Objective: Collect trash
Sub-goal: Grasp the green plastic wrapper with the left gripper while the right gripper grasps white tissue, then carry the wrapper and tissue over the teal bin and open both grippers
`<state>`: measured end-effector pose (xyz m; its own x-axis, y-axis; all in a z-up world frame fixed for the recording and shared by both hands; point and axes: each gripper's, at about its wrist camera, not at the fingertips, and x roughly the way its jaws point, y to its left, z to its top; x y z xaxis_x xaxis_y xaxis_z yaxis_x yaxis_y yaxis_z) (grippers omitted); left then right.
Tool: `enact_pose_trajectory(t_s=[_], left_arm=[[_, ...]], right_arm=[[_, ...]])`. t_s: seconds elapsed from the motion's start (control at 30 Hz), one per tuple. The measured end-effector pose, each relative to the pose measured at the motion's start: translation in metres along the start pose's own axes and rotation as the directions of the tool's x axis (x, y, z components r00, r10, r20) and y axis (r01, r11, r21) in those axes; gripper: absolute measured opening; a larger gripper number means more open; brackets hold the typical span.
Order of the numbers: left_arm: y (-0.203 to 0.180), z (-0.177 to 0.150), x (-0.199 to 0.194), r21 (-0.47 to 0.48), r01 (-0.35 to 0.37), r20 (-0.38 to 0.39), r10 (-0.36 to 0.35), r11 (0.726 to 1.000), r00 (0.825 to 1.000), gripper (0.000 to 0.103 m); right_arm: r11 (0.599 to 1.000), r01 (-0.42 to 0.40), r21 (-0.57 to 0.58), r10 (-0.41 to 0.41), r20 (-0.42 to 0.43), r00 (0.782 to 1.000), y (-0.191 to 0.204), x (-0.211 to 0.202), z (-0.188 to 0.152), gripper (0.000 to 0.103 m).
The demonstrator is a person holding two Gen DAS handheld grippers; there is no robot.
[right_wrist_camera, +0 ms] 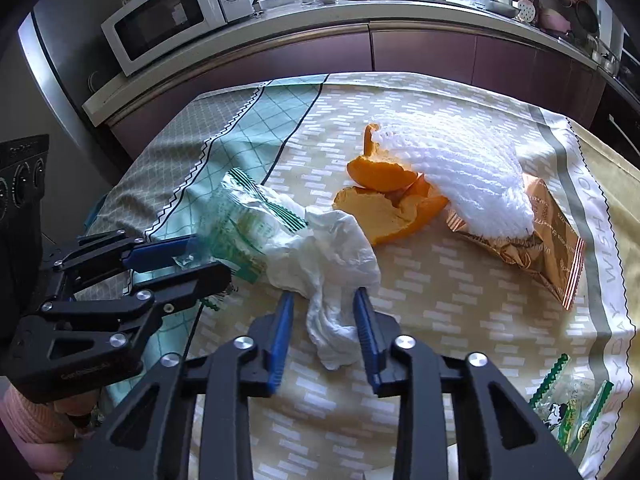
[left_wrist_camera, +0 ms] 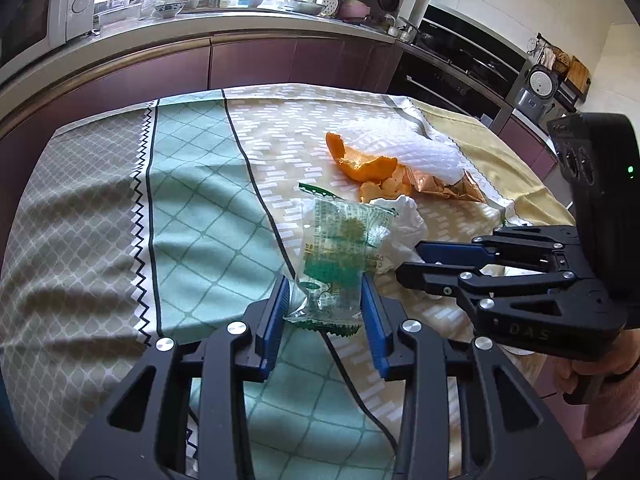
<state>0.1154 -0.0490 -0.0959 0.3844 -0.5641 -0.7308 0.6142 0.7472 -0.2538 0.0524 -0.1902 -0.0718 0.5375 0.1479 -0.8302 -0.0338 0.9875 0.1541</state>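
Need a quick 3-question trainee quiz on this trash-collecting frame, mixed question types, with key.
1. True or false: the left gripper has the crumpled white tissue between its fingers.
2. Which item lies partly over the orange peel?
A. white foam fruit net
B. clear green-printed plastic wrapper
C. copper foil snack bag
3. Fill in: at the near right edge of the patterned tablecloth, in the right wrist view, lies a second small clear wrapper with ____ zigzag edges.

Key: 1 false, it has the green-printed wrapper; the right gripper has the tissue. 2 A. 3 green.
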Motion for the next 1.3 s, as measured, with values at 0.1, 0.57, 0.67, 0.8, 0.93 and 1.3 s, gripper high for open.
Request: enact_pose_trajectory(t_s=[0.1, 0.57, 0.67, 0.8, 0.93, 1.3], left_arm=[[0.003, -0.002, -0.009, -0.018, 0.01, 0.019, -0.01, 1.0, 1.0, 0.035], [0.032, -0.02, -0.08, -0.104, -0.03, 0.132, 0.044, 0.994, 0.99, 0.035], [0.048, -0.028, -0.103, -0.138, -0.056, 0.164, 0.079, 0.989, 0.983, 0.035], [0.074, -0.042, -0.134, -0.191, -0.117, 0.188, 0.153, 0.975, 0.97, 0.035], [0.105, -0.059, -0.163, -0.251, -0.186, 0.194, 0.238, 0.95, 0.952, 0.035], [0.195, -0.098, -0.215, -0.417, -0.326, 0.155, 0.42, 0.849, 0.894, 0.035]], right_arm=[[1.0, -0.005, 0.006, 0.004, 0.012, 1.0, -0.001, -0.003, -0.002, 0.009], [0.988, -0.154, -0.033, 0.157, 0.146, 0.977, 0.024, -0.049, 0.004, 0.005], [0.976, -0.198, -0.091, 0.211, 0.16, 0.964, 0.046, -0.055, 0.011, 0.005], [0.95, -0.261, -0.174, 0.287, 0.149, 0.946, 0.083, -0.054, 0.021, 0.005], [0.918, -0.315, -0.24, 0.349, 0.115, 0.93, 0.119, -0.043, 0.033, 0.005], [0.823, -0.46, -0.333, 0.476, -0.036, 0.879, 0.213, 0.002, 0.06, 0.005]])
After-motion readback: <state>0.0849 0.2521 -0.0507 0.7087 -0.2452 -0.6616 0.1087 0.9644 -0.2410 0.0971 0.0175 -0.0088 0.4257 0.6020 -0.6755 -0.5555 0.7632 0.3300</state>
